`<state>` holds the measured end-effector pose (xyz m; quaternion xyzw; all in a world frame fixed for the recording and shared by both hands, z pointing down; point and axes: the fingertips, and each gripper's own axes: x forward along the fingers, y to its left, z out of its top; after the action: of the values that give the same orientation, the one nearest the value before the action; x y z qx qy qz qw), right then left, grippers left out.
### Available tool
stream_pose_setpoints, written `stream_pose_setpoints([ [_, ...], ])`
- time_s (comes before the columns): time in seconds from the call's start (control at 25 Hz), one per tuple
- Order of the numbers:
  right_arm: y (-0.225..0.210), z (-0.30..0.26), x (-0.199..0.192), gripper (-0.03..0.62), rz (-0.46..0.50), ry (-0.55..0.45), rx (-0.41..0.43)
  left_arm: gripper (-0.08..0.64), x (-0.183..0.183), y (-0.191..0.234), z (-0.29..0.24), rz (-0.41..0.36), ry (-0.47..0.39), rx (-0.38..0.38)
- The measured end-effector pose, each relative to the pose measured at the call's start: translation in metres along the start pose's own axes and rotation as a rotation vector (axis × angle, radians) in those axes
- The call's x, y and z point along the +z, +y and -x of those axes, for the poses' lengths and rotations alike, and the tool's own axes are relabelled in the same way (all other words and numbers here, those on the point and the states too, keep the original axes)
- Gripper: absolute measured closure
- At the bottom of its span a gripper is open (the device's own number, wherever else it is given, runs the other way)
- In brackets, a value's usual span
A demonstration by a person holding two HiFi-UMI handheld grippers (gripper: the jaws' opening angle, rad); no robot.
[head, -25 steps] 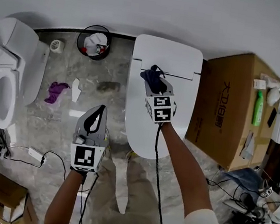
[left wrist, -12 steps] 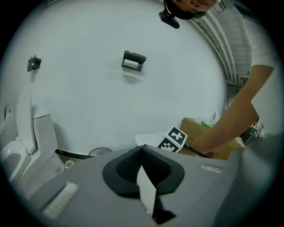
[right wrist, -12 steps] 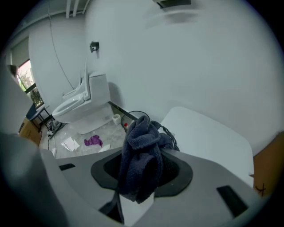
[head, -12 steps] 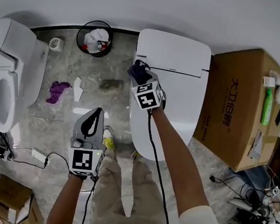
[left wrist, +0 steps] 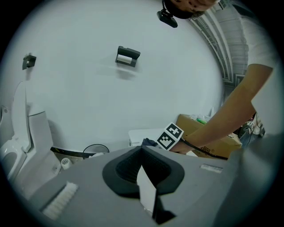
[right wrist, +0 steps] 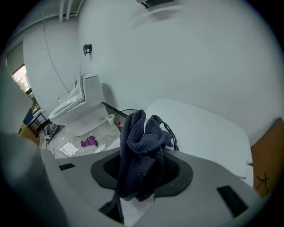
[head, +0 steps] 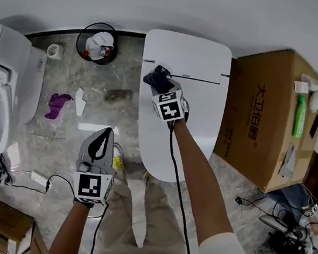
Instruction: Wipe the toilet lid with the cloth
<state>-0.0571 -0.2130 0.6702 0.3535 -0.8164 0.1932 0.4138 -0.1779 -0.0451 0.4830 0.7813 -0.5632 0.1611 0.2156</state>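
The big white closed toilet lid (head: 179, 109) lies right under the right gripper (head: 160, 85) and spreads out to that gripper's right. A large brown cardboard box (head: 262, 109) stands further to the right of it, past the edge of the lid.

The person's right arm is stretched out long and straight. It reaches forward over the lid, with the bare forearm above the lid's front half. The right gripper is at the far left part of the lid, close to the hinge line.

Its jaws are squeezed tight on a dark blue woolly cloth (right wrist: 142, 150). The cloth is bunched up and sticks out past the tips, over the lid (right wrist: 204, 133). I cannot tell if the cloth is touching the lid.

The left arm is bent and kept low, close to the body. The left gripper (head: 106, 133) hangs over the grey stone floor (head: 56, 143), beside the lid's left edge. It points forward. Its jaws are pressed together with nothing between them.

Far ahead of the left gripper is a round black bin (head: 97, 42).
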Motion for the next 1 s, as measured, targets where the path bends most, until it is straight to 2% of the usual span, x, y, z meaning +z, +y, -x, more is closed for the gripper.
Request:
stream_pose_setpoints([
  [0.2,-0.028,0.010,-0.019,0.430,-0.045,-0.008,-0.040,0.558,-0.003,-0.009,-0.002,-0.010,0.009,-0.013],
  [1.0,-0.089,0.039,-0.055,0.430,-0.062,0.023,-0.136,0.558,-0.013,-0.045,-0.018,-0.027,0.028,-0.060],
])
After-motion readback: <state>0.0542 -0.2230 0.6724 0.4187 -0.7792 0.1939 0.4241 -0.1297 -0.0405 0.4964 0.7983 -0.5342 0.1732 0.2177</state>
